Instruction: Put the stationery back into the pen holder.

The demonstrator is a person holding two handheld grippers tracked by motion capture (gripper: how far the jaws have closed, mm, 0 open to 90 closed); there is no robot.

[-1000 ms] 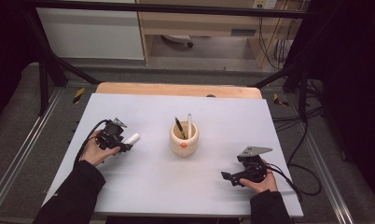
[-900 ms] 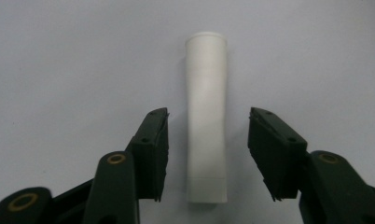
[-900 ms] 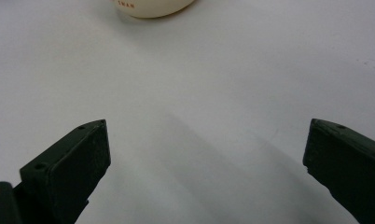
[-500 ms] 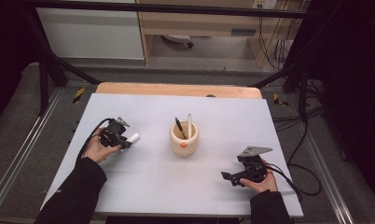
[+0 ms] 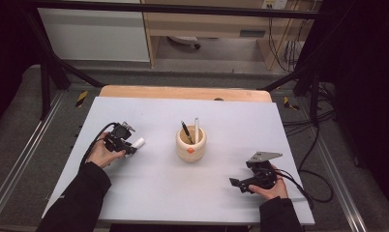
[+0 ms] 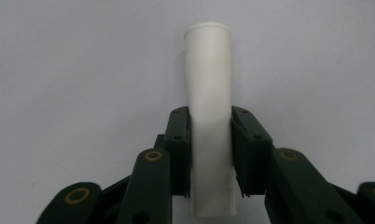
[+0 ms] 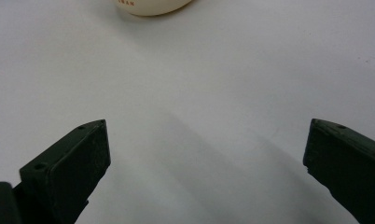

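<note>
A white tube (image 6: 209,116) is clamped between the jaws of my left gripper (image 6: 210,154), its capped end pointing away from me. In the high view that left gripper (image 5: 126,146) is at the table's left, with the white tube (image 5: 138,143) sticking out toward the middle. A cream round holder (image 5: 191,145) stands at the table's centre with a dark pen (image 5: 185,131) and a white pen (image 5: 196,129) upright in it. My right gripper (image 5: 233,183) rests low at the front right, jaws wide apart and empty; its own view (image 7: 204,158) shows the holder's base (image 7: 150,5) ahead.
The white table top (image 5: 149,193) has a wooden strip (image 5: 183,93) along its far edge. Cables trail from both grippers. Black frame legs and metal rails flank the table.
My left gripper with the tube has shifted slightly to the right and tilted a little. The right gripper has stayed put.
</note>
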